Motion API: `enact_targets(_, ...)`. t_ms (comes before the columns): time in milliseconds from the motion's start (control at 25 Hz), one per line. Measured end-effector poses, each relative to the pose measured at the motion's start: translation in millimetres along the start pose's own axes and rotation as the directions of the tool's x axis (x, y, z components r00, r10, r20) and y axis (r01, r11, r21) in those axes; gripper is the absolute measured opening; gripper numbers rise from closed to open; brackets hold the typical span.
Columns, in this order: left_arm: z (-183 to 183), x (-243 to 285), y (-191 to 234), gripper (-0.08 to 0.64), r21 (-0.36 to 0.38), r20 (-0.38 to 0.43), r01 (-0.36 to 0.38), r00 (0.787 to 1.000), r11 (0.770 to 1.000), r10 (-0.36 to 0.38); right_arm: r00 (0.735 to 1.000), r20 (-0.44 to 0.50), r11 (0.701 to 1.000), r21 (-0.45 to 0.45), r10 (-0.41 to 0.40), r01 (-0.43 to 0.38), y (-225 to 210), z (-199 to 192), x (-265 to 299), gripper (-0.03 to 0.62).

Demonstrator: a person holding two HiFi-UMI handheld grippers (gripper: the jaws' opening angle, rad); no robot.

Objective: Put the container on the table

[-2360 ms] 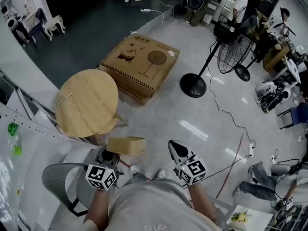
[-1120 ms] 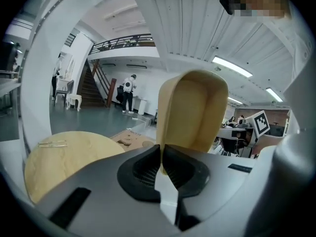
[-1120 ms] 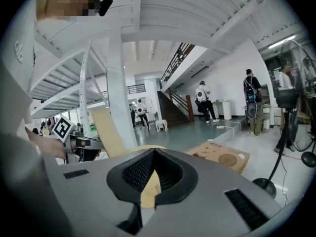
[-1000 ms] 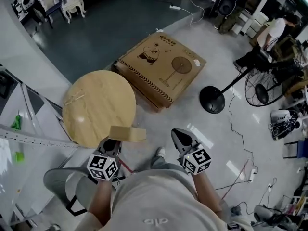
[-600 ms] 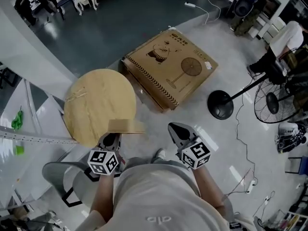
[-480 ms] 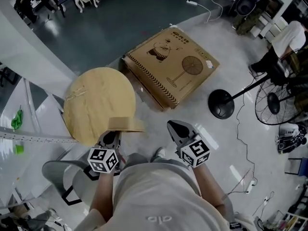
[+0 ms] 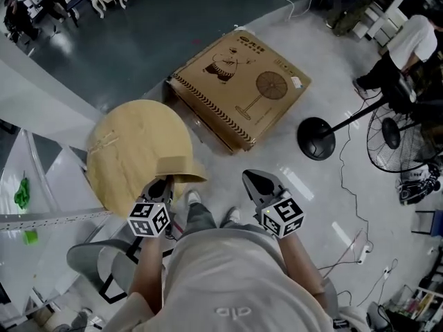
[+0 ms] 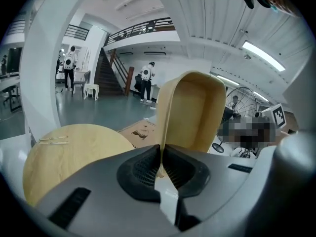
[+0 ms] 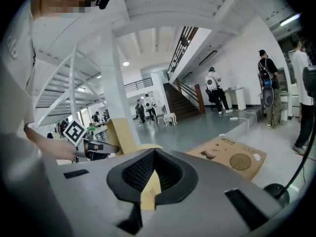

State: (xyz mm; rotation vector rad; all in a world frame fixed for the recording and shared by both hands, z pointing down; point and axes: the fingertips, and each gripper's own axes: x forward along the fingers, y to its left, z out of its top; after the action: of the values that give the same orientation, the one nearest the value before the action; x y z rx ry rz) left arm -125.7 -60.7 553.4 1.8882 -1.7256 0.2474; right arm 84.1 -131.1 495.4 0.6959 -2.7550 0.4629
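Observation:
A tan container (image 7: pixel 180 167) with rounded corners hangs over the near right edge of the round wooden table (image 7: pixel 128 151). My left gripper (image 7: pixel 163 184) is shut on its thin wall. In the left gripper view the container (image 8: pixel 190 112) stands on edge, open side to the right, its wall pinched between the black pads (image 8: pixel 143 168), with the table (image 8: pixel 69 149) low at the left. My right gripper (image 7: pixel 255 179) is beside it over the floor, shut and empty. The right gripper view has the container (image 9: pixel 118 135) at the left, beyond my right gripper (image 9: pixel 153 171).
A flat cardboard box (image 7: pixel 239 88) printed with a fan lies on the floor beyond the table. A standing fan's round base (image 7: pixel 316 138) is to its right, with cables on the floor. A grey chair (image 7: pixel 93 261) and white stair framing (image 7: pixel 41 178) are at the left. People stand far off.
Both grippers have moved forward toward the table. The container, earlier over the floor short of the table, now hangs over the table's near edge, still held.

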Motion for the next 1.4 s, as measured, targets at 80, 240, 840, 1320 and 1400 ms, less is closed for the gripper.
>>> enact_targets(80, 4.2, 10.8, 10.9, 0.026, -0.003, -0.010, 0.021, 1.000, 1.000, -0.021, 1.000, -0.004, 1.000, 0.007, -0.024, 0.024, -2.1, 1.5, 7.7, 0.026)
enact_targets(240, 8.8, 33.7, 37.4, 0.026, -0.012, -0.042, 0.058, 0.997, 0.998, -0.058, 0.997, -0.007, 0.997, 0.017, -0.081, 0.081, -5.7, 8.3, 25.3, 0.026)
enact_targets(840, -37.7, 105.3, 143.2, 0.026, -0.110, -0.251, 0.082, 0.962, 0.991, -0.107, 0.961, -0.028, 0.959, 0.061, -0.274, 0.276, -13.6, 16.0, 58.8, 0.026)
enact_targets(1320, -81.4, 153.2, 175.6, 0.026, -0.160, -0.391, 0.072, 0.911, 0.984, -0.131, 0.926, -0.080, 0.925, 0.067, -0.368, 0.373, -19.9, 8.3, 62.2, 0.026)
enact_targets(1400, -87.4, 158.7, 180.2, 0.026, -0.175, -0.411, 0.059, 0.903, 0.983, -0.127, 0.918, -0.086, 0.917, 0.069, -0.387, 0.393, -22.7, 8.8, 59.8, 0.026)
